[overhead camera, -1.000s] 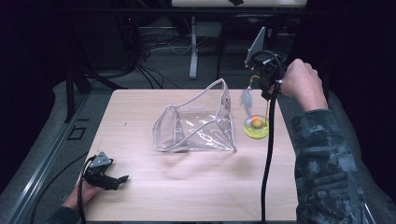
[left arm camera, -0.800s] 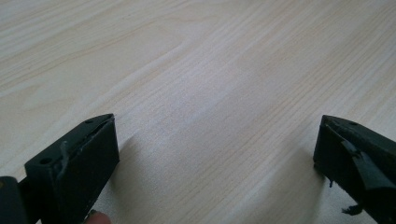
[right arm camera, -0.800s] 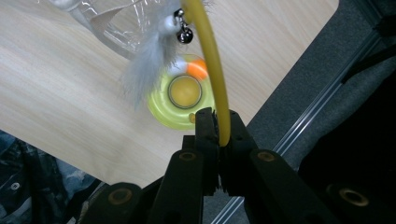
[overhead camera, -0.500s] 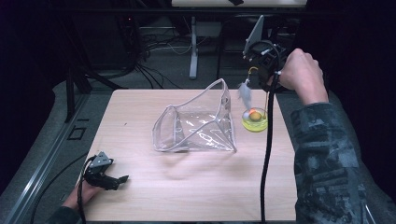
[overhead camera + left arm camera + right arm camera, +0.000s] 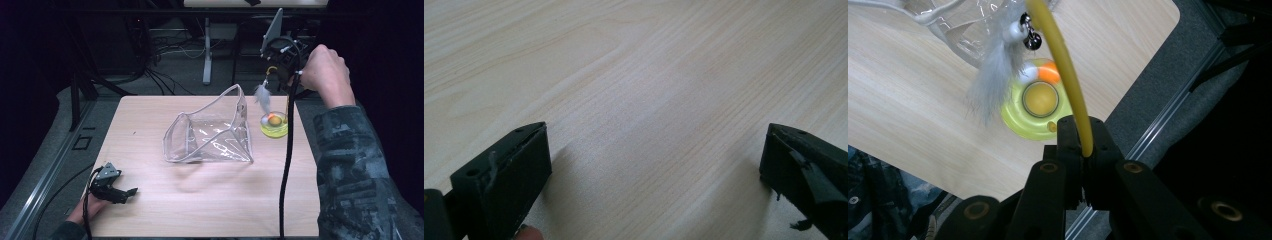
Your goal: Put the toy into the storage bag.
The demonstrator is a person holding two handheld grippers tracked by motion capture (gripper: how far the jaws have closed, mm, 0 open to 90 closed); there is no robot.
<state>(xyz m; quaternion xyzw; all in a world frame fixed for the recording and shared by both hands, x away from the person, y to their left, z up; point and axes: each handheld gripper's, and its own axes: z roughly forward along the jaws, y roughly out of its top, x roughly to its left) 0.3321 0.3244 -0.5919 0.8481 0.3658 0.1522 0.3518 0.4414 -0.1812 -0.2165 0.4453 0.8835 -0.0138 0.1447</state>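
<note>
The left gripper (image 5: 131, 191) rests low on the near left corner of the pale wood-grain table (image 5: 210, 205); in the left gripper view its black, scuffed jaws stand wide apart with only bare tabletop between them. In the middle of the table sits a clear, glossy plastic pouch (image 5: 210, 132) with a pale edging, propped open and creased. Just right of it lies a round, translucent yellow-green toy disc (image 5: 274, 125) carrying an orange ball (image 5: 1050, 73). Above the disc, the right gripper (image 5: 1082, 150) is raised, its jaws pinched tight on a thin yellow wand (image 5: 1063, 60), from which a fluffy grey feather (image 5: 262, 95) and small metal bell (image 5: 1032, 40) dangle.
</note>
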